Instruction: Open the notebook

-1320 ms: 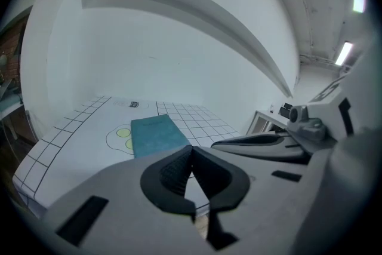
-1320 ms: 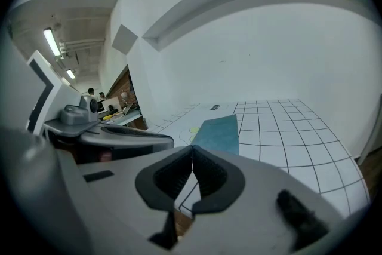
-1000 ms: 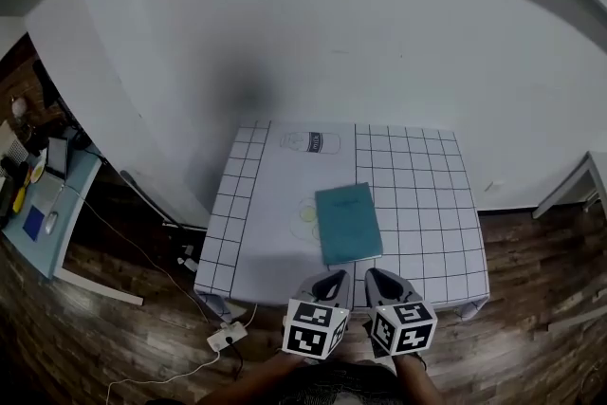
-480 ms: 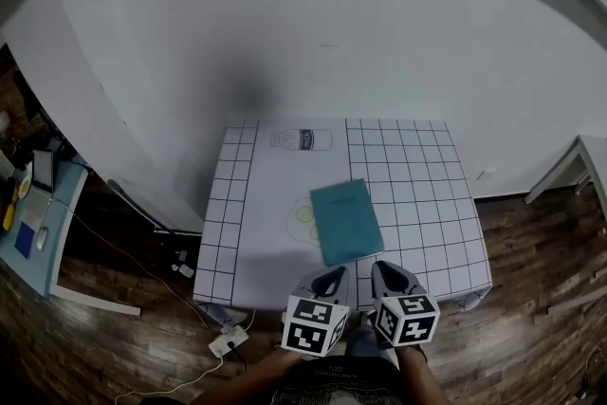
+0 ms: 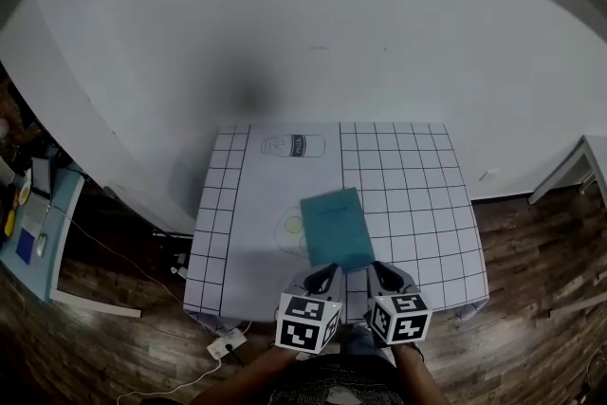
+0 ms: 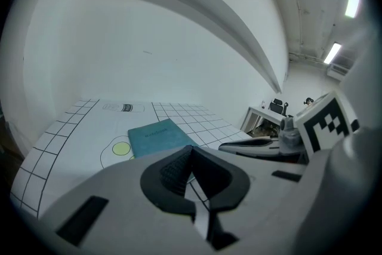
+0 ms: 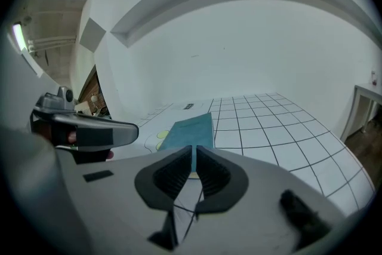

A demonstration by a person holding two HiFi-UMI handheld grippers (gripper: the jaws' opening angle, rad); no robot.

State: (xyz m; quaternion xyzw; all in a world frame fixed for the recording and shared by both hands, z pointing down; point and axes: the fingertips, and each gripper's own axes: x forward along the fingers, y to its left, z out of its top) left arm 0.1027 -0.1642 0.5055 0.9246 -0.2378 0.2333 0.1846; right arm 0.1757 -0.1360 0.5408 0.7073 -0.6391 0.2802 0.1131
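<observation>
A closed teal notebook (image 5: 337, 228) lies flat near the middle of the white grid mat (image 5: 408, 175), partly over a printed fried-egg drawing (image 5: 290, 227). Both grippers hover side by side at the table's near edge, just short of the notebook's near end. My left gripper (image 5: 323, 277) is shut and empty; its view shows the notebook (image 6: 158, 135) ahead past its touching tips (image 6: 190, 150). My right gripper (image 5: 378, 274) is shut too, with nothing between its pads, and the notebook (image 7: 190, 128) lies straight ahead of its tips (image 7: 194, 148).
A printed bottle outline (image 5: 292, 145) marks the mat's far side. White walls rise behind and left of the table. A cluttered desk (image 5: 28, 213) stands at far left, a white table (image 5: 580, 161) at right. A power strip (image 5: 224, 345) lies on the wooden floor.
Both grippers have moved forward together over the table's near edge, closing the gap to the notebook's near end. The notebook has stayed closed and in place.
</observation>
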